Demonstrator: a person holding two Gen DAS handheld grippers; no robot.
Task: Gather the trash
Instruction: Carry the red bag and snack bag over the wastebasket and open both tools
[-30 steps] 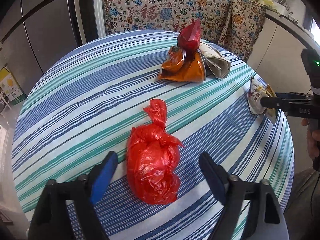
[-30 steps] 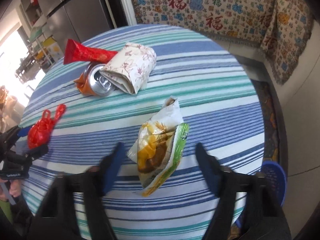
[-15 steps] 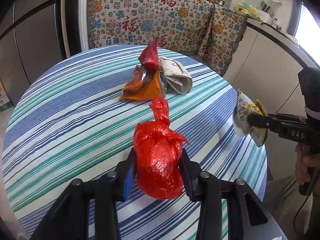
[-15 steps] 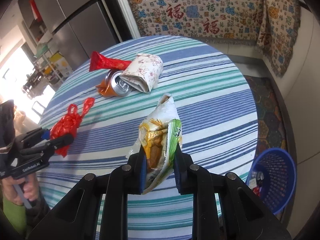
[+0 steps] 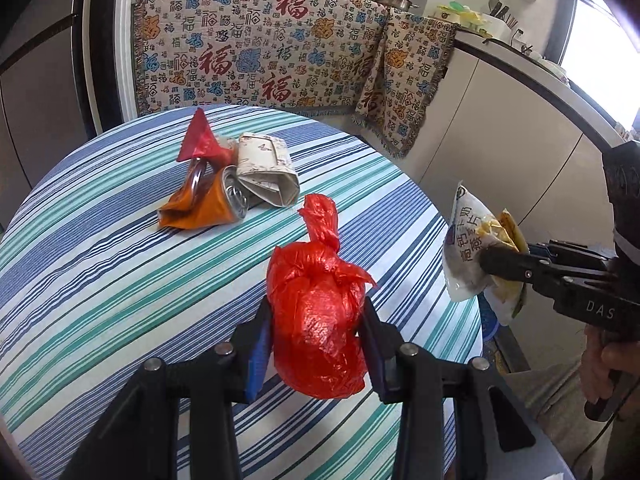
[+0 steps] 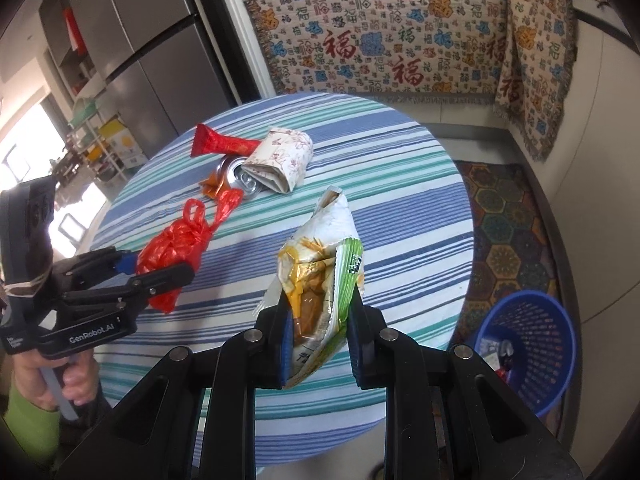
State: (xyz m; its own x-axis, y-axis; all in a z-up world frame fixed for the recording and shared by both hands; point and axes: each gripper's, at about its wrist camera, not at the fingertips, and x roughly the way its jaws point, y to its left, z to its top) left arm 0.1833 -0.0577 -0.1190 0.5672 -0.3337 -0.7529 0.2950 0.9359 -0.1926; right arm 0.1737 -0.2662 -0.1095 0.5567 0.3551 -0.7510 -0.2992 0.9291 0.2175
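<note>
Left gripper (image 5: 316,344) clenched on red bag (image 5: 318,320); right gripper (image 6: 318,334) clenched on snack bag (image 6: 320,276). Carry both over blue bin (image 6: 532,360), release only above rim.

Right tool (image 6: 318,334) clamps snack bag (image 6: 320,276) above striped table (image 6: 400,208); blue basket (image 6: 532,344) on floor, right.
</note>
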